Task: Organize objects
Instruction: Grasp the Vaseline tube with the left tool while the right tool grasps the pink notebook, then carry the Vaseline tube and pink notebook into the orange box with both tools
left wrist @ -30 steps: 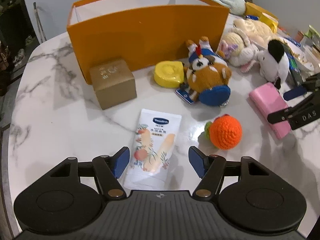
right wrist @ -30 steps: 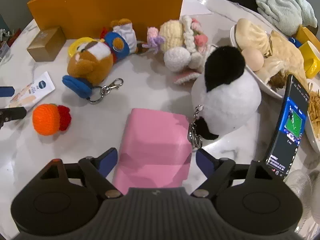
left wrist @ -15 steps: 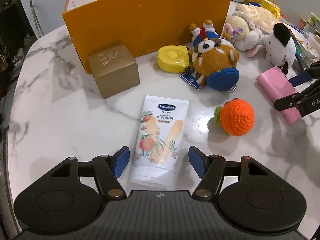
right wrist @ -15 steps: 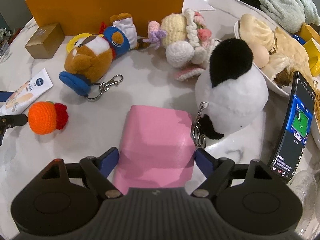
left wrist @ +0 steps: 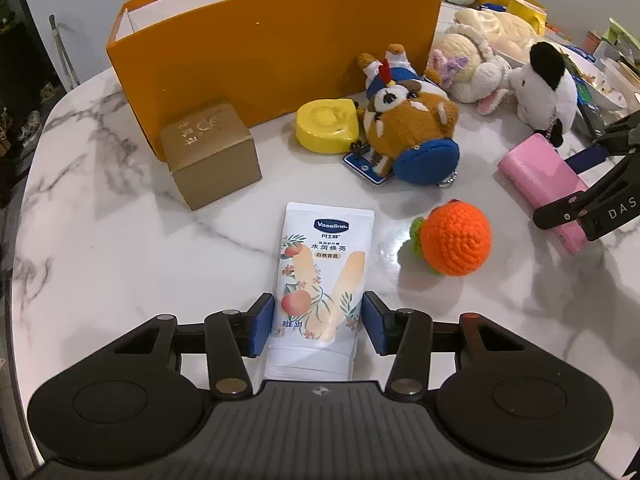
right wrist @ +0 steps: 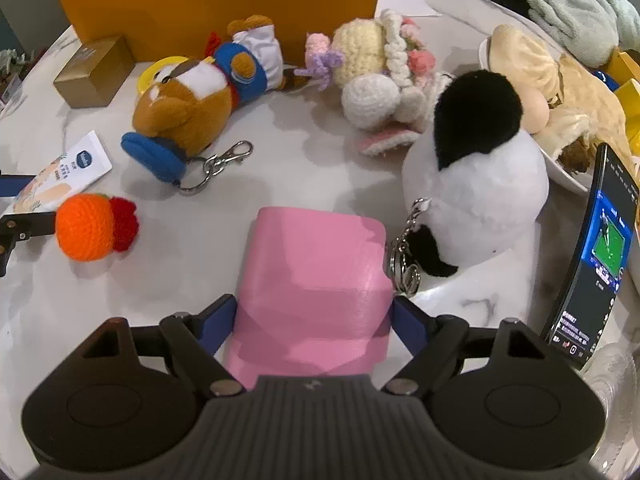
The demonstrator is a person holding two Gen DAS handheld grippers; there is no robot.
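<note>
A white lotion tube (left wrist: 324,264) lies on the marble table (left wrist: 120,248), its cap end between the fingers of my left gripper (left wrist: 318,328). The jaws are closing, and both blue pads touch the tube's sides. My right gripper (right wrist: 314,320) straddles a pink case (right wrist: 316,276) lying flat. Its jaws stand wide, with the pads close beside the case's edges. From the left wrist view, the right gripper (left wrist: 592,184) reaches in from the right over that pink case (left wrist: 536,172). An orange crochet ball (left wrist: 456,240) sits between the two.
An orange open box (left wrist: 276,44) stands at the back, with a gold box (left wrist: 212,152) and a yellow case (left wrist: 326,124) before it. A brown plush (right wrist: 188,100), a crochet doll (right wrist: 376,64) and a black-and-white plush (right wrist: 476,176) lie around. An upright phone (right wrist: 600,256) and food plates are at right.
My left gripper's fingers have closed in onto the lotion tube's sides. The right gripper now sits a little lower around the pink case, its opening unchanged.
</note>
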